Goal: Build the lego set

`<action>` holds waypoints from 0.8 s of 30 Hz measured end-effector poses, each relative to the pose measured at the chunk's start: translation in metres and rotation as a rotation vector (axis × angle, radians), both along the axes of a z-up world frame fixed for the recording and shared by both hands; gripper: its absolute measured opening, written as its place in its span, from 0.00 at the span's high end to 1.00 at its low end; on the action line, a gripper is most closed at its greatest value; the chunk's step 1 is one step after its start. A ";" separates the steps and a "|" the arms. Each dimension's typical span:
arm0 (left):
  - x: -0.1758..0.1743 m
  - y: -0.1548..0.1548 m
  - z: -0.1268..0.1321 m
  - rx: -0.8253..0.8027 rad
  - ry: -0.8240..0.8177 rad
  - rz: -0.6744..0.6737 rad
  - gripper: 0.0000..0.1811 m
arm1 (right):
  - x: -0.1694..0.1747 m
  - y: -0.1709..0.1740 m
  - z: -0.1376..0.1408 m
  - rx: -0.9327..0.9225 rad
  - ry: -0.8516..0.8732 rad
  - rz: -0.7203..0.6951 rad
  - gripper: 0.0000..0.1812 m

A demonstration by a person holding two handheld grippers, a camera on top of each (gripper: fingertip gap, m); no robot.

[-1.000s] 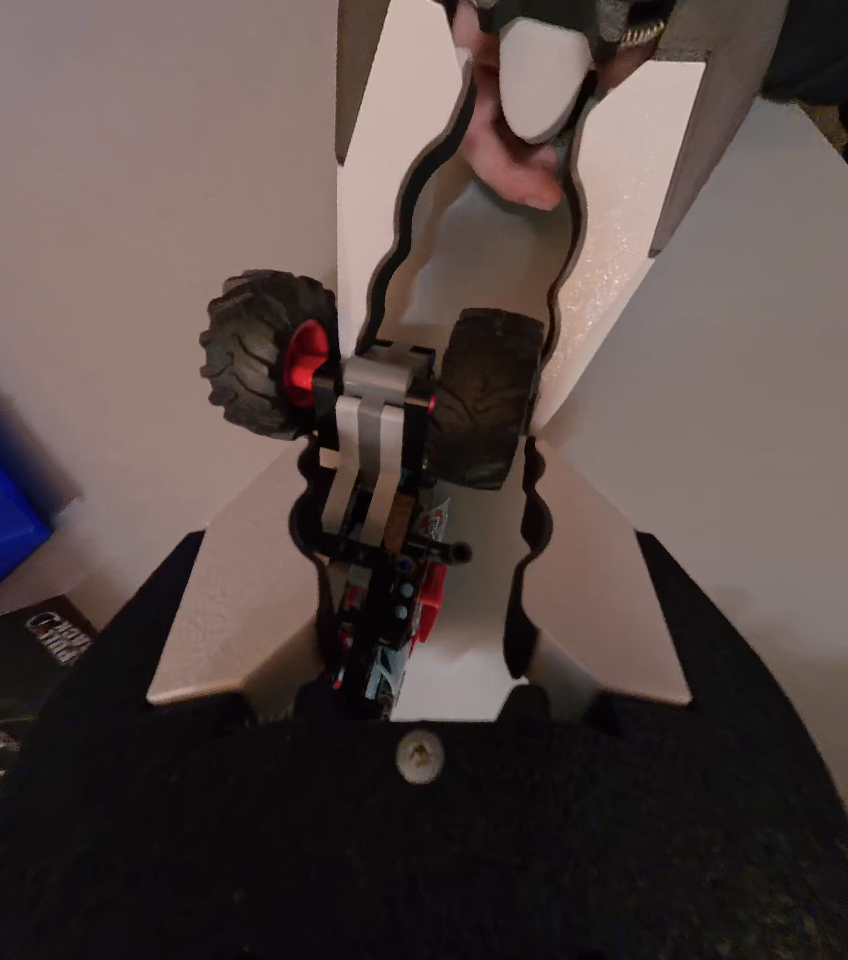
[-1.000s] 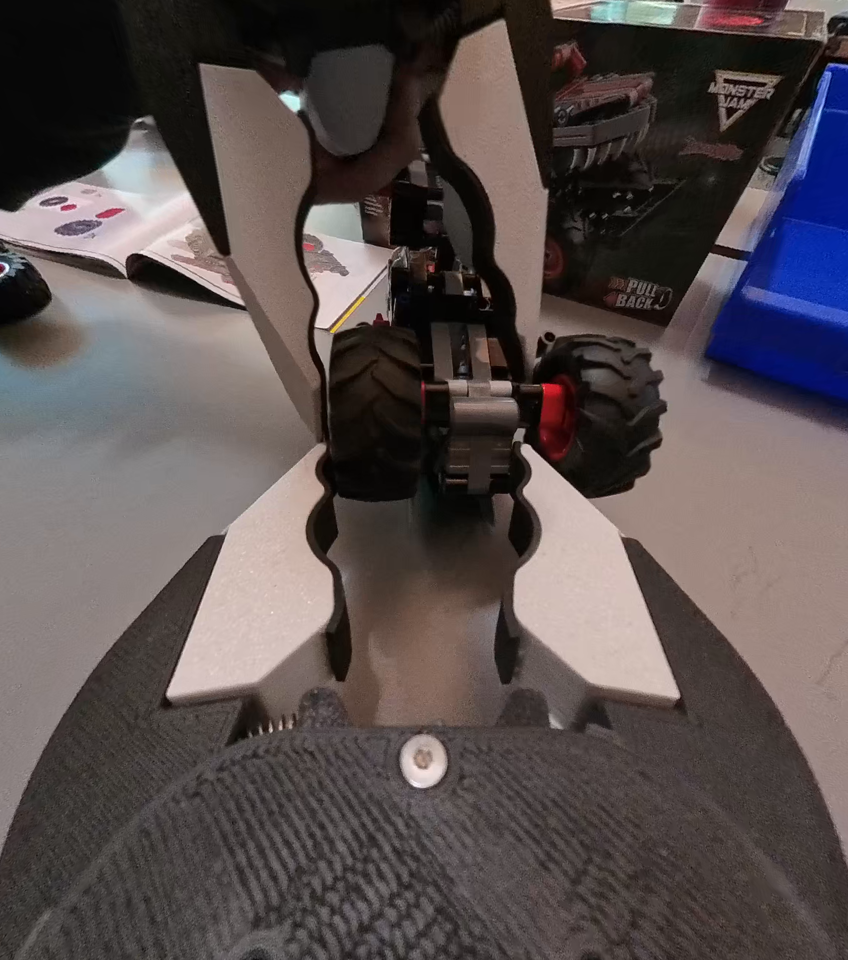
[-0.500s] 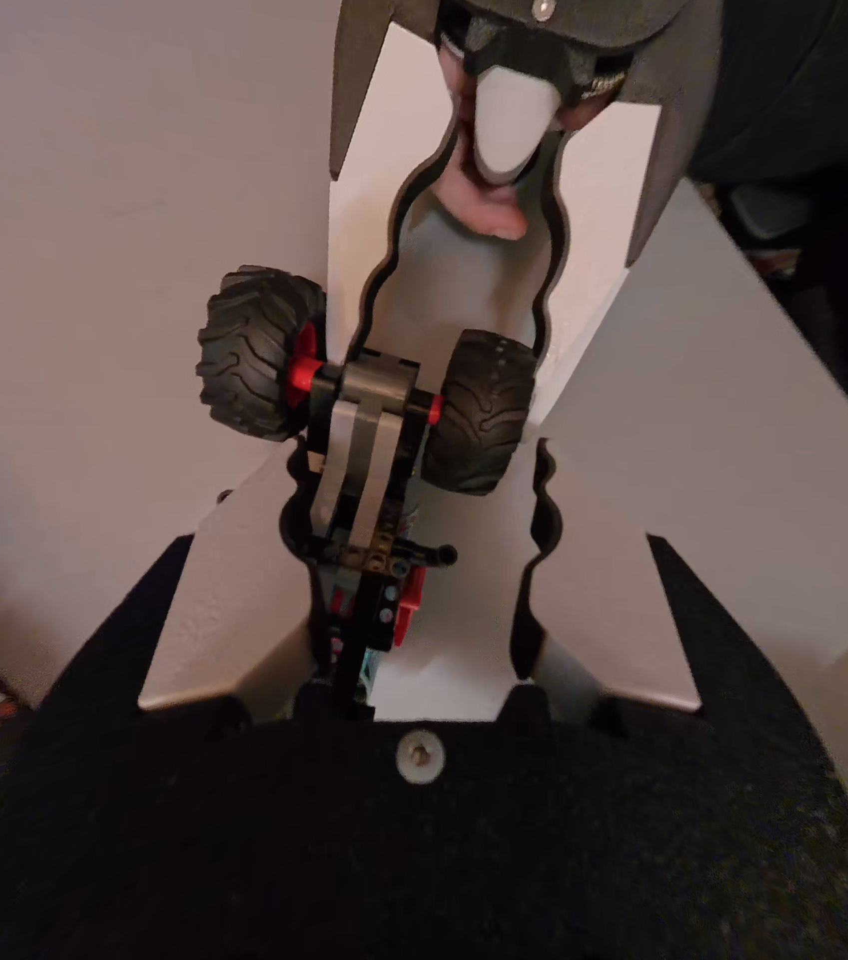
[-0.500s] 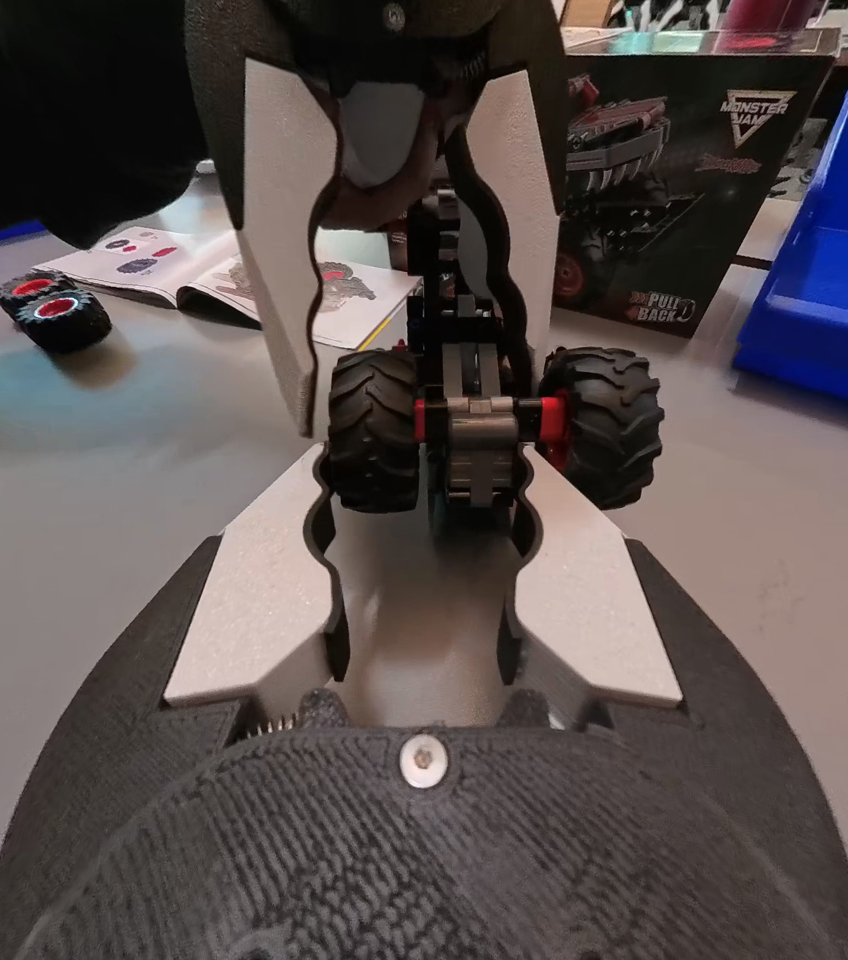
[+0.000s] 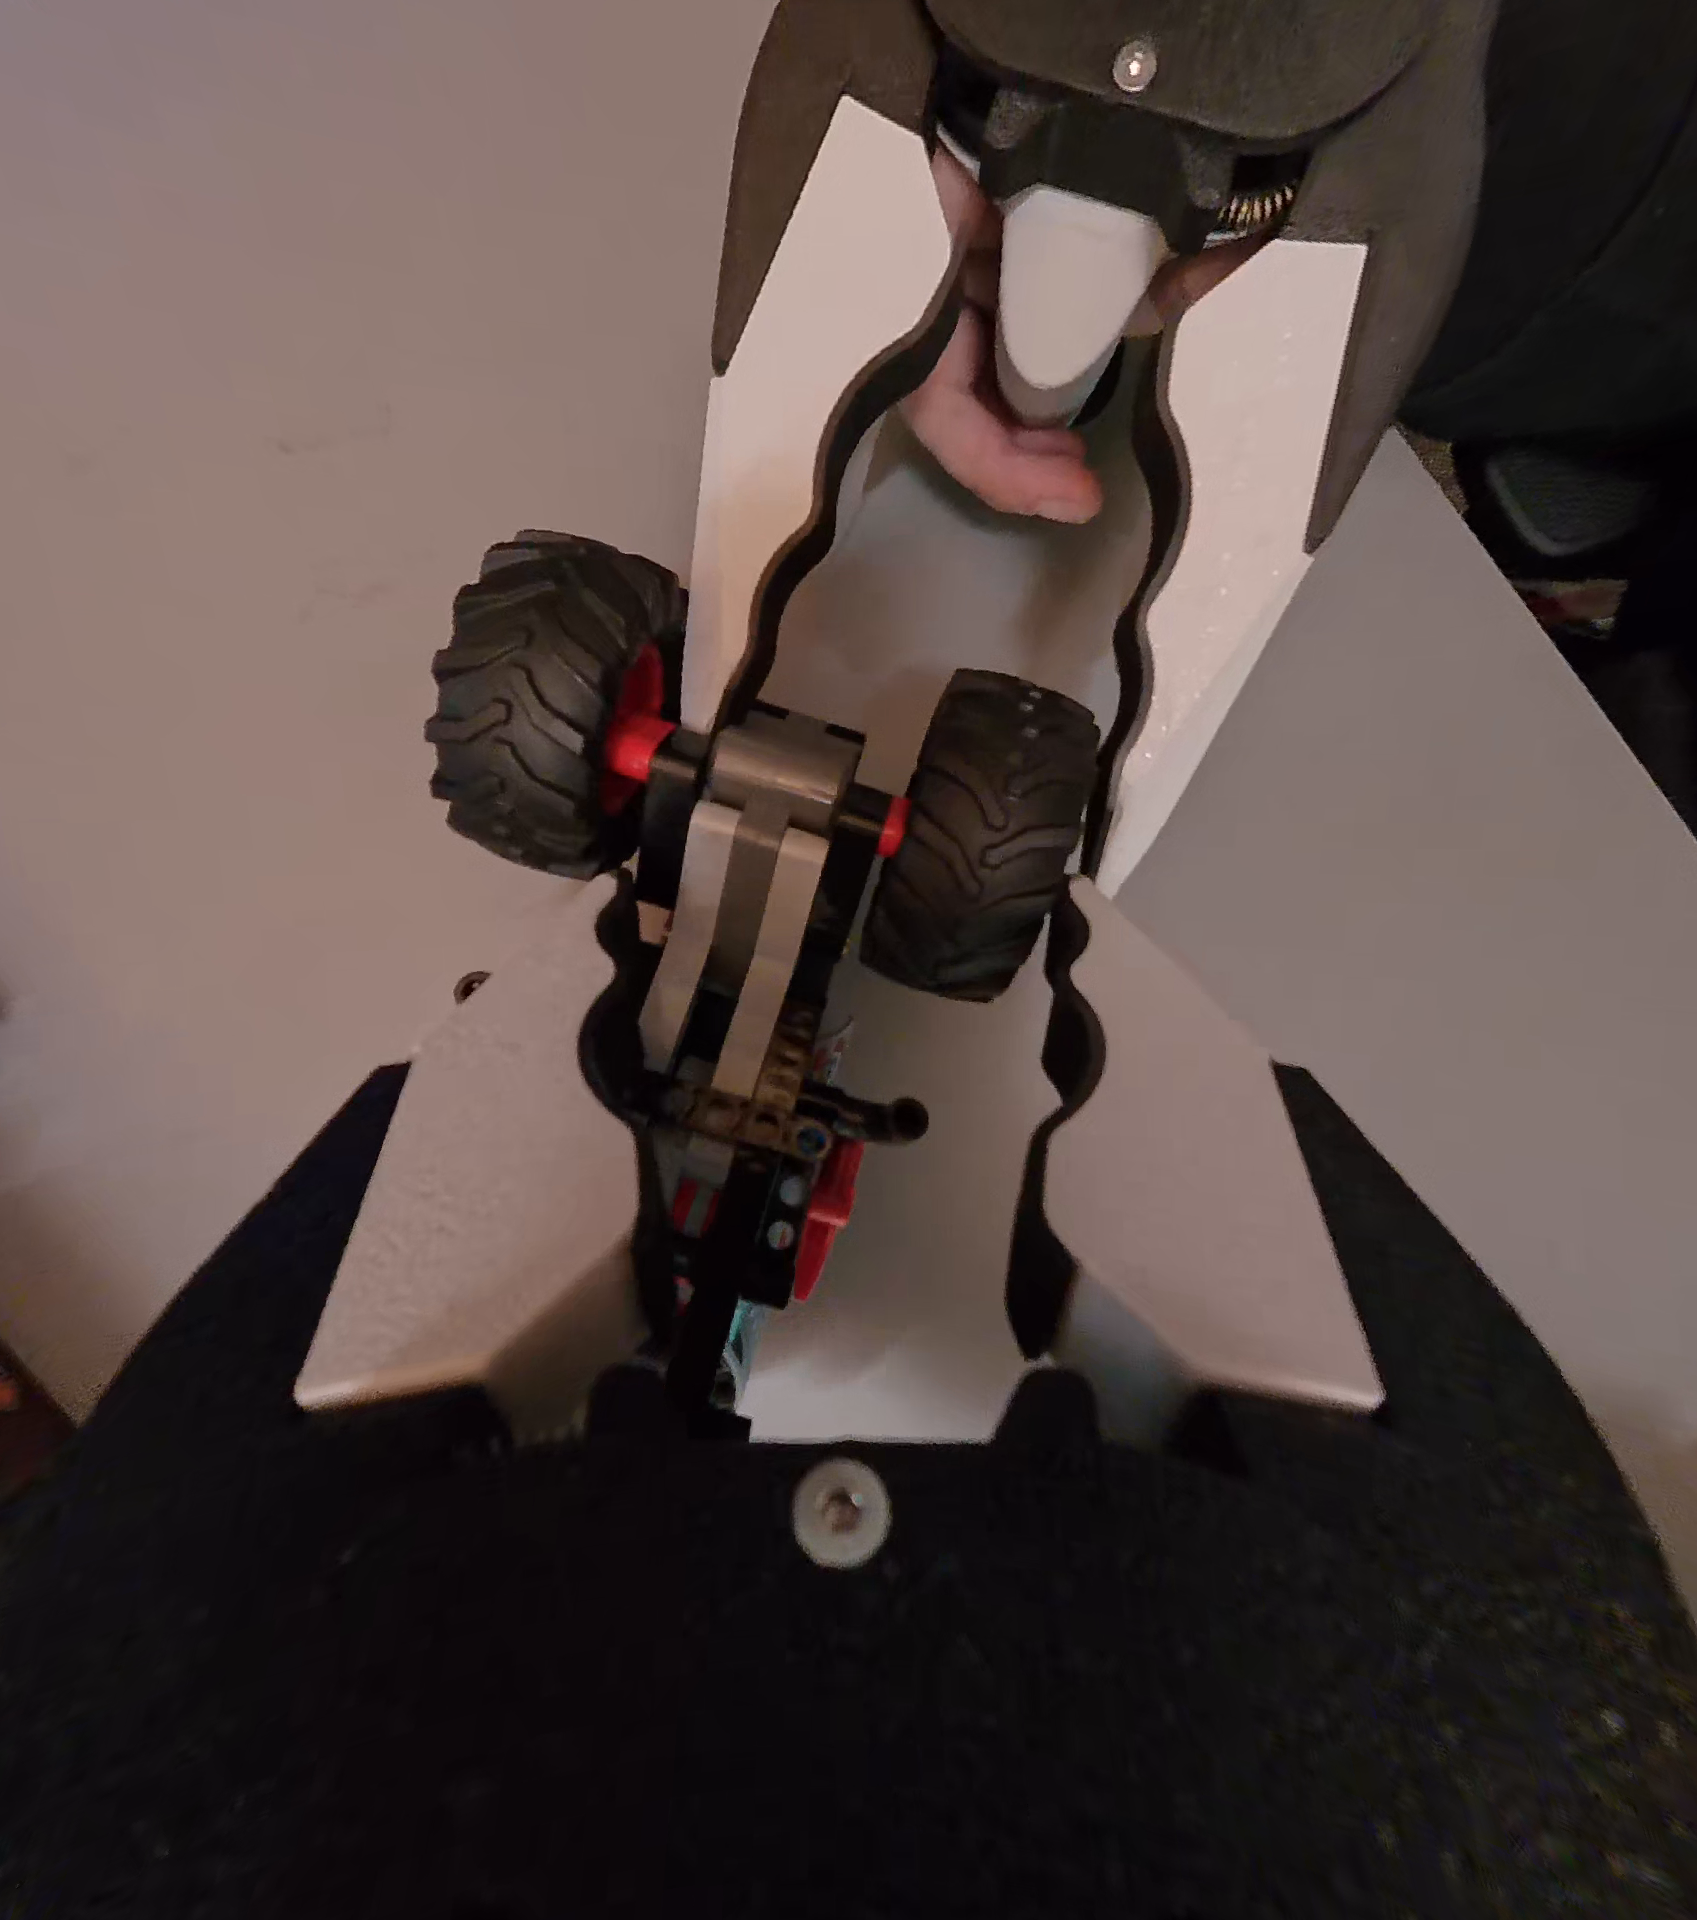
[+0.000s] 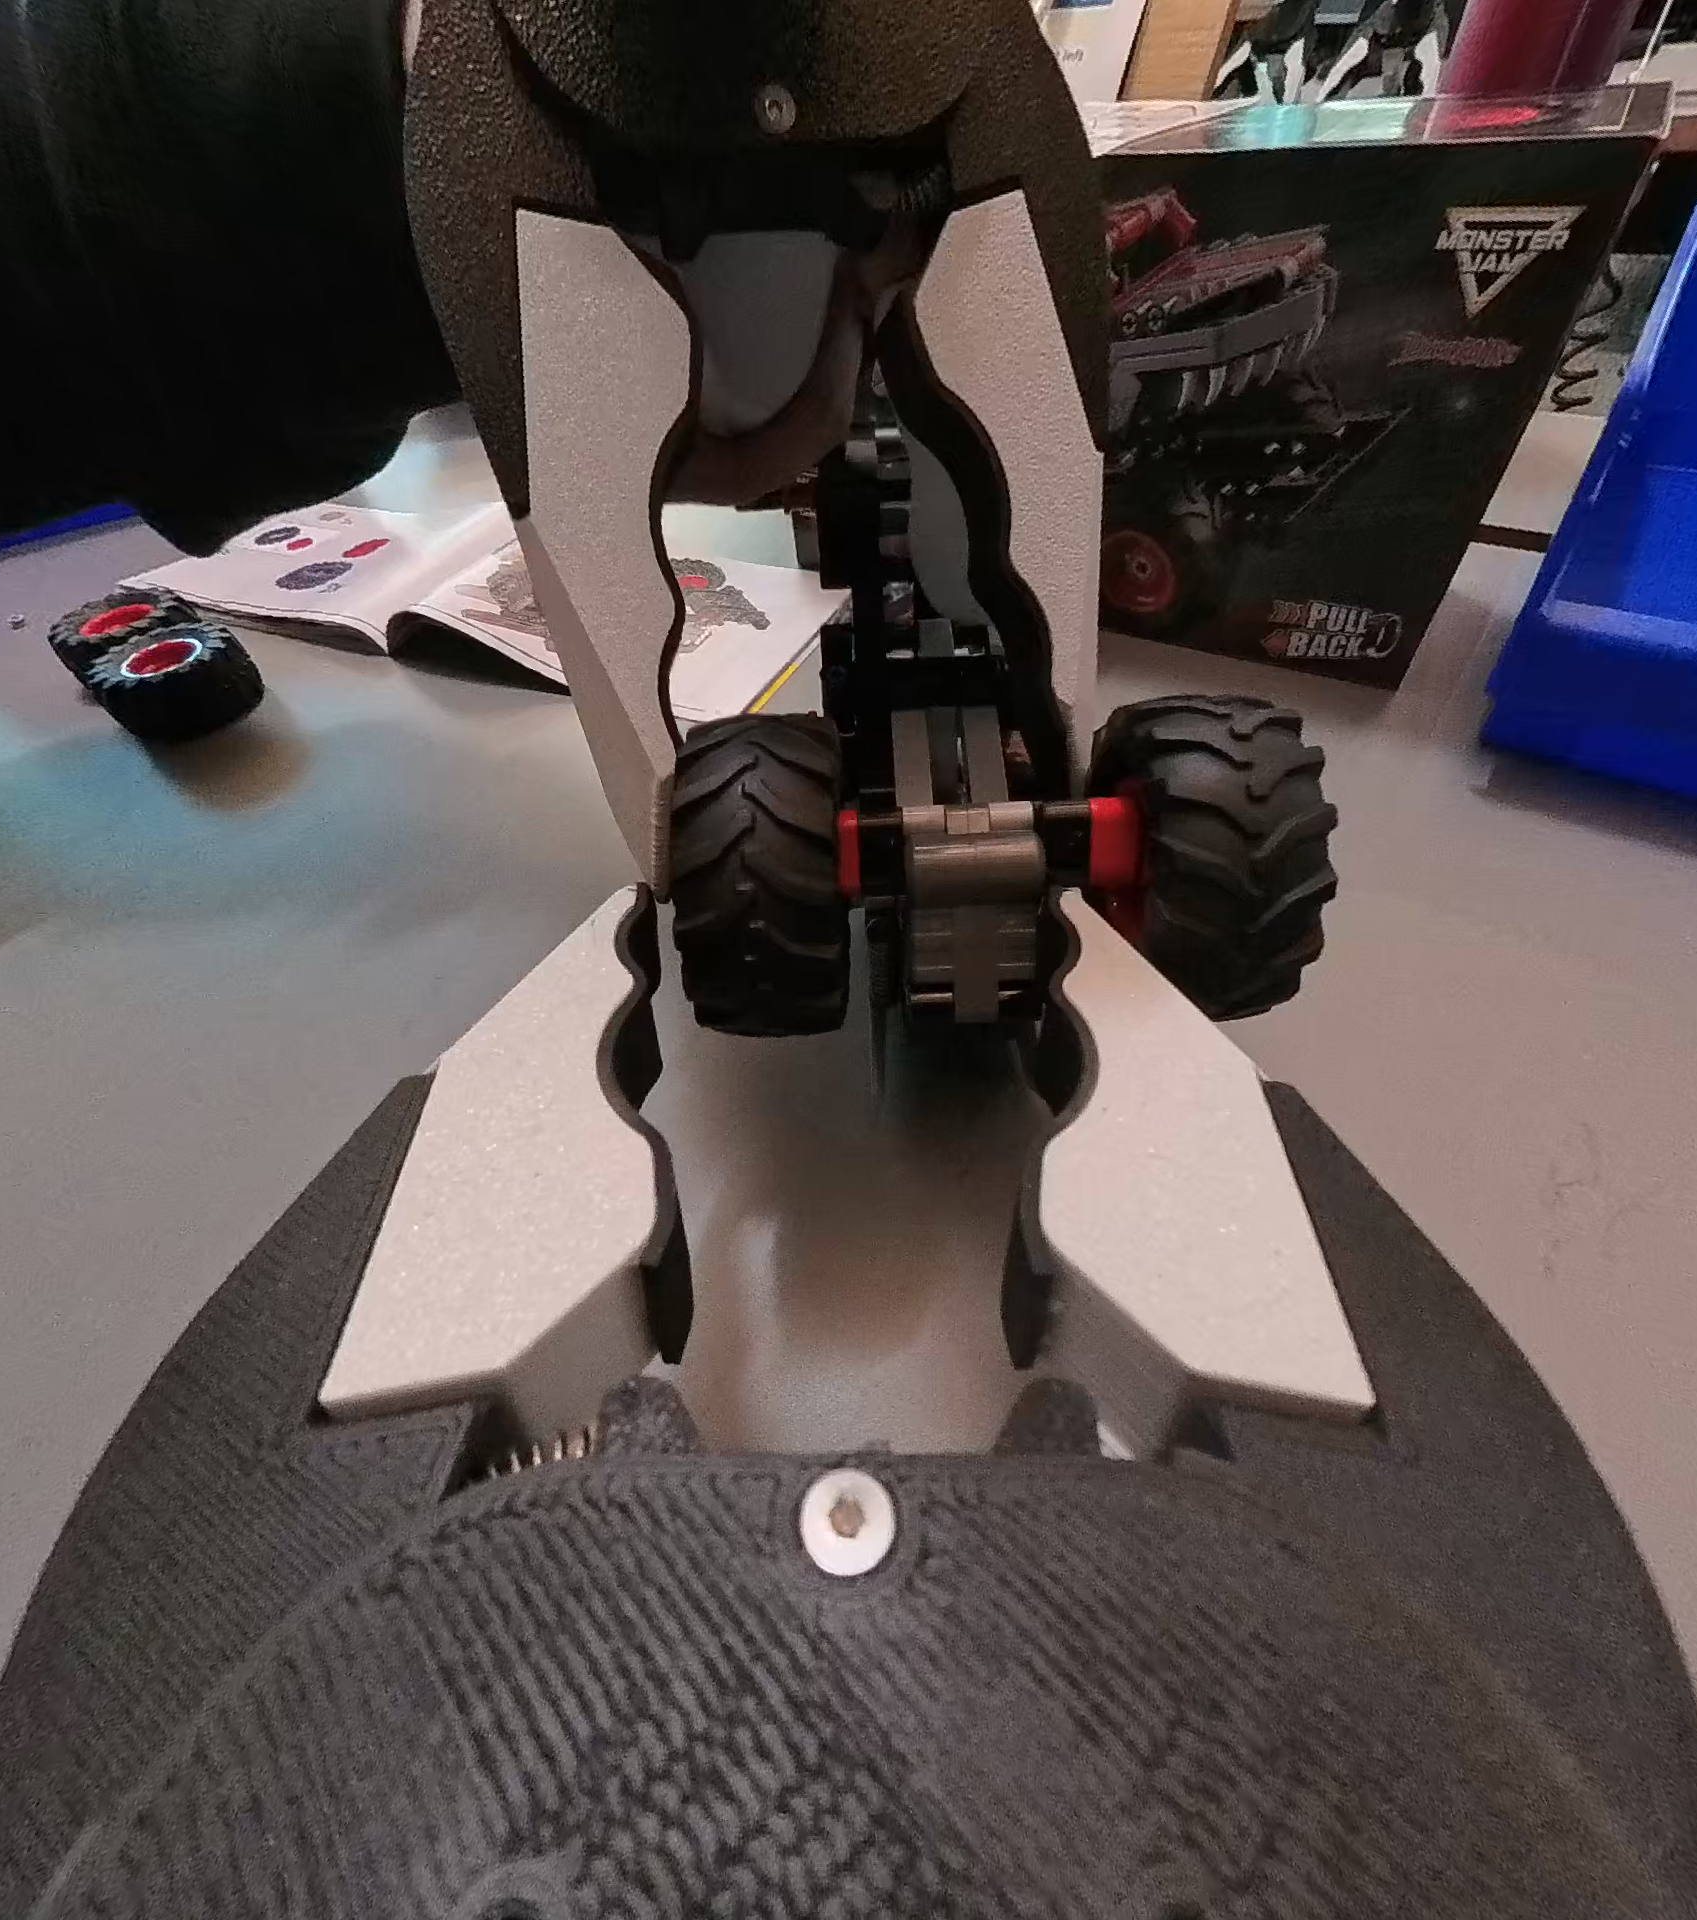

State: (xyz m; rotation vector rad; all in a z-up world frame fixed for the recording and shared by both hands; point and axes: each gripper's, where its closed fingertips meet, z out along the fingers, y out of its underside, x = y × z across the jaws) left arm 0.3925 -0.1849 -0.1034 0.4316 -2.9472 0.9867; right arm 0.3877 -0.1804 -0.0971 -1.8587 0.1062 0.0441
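Since a second ago the two grippers have drawn a little apart and the truck chassis (image 6: 937,769) has levelled, its axle now running straight across the right wrist view, while the two loose wheels (image 6: 160,657) on the grey table (image 6: 200,987) have slid further into sight at the left. The chassis hangs in the air between the two tools, end-on to each. The left gripper (image 5: 828,935) has its jaws spread wide, and the black frame lies against the inner edge of its left finger only, a clear gap on the other side; whether that finger alone bears it cannot be told. The right gripper (image 6: 854,914) is likewise wide open, with one mounted tyre and the grey axle block sitting between its fingertips; firm contact cannot be made out. Two wheels (image 5: 553,701) are mounted on the chassis, each black-treaded with a red hub, one on each side of the grey block. Behind lie one open instruction booklet (image 6: 428,582), one dark set box (image 6: 1343,416) standing upright, and one blue bin (image 6: 1675,520) at the right edge.
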 end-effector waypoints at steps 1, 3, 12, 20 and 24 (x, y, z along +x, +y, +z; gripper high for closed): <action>0.000 0.000 0.000 -0.006 0.010 0.009 0.58 | 0.000 0.000 0.000 0.000 0.001 0.000 0.60; 0.000 -0.002 0.001 -0.013 0.030 0.040 0.58 | 0.000 0.000 -0.001 -0.005 0.001 -0.005 0.59; 0.004 -0.004 0.003 -0.007 -0.058 0.075 0.60 | 0.002 0.002 -0.002 -0.010 0.015 -0.028 0.59; 0.000 -0.003 0.002 0.041 -0.141 0.034 0.62 | -0.002 0.005 -0.006 -0.045 -0.019 -0.020 0.59; 0.000 -0.003 0.002 0.036 -0.142 0.026 0.62 | -0.001 0.005 -0.006 -0.044 -0.014 -0.024 0.59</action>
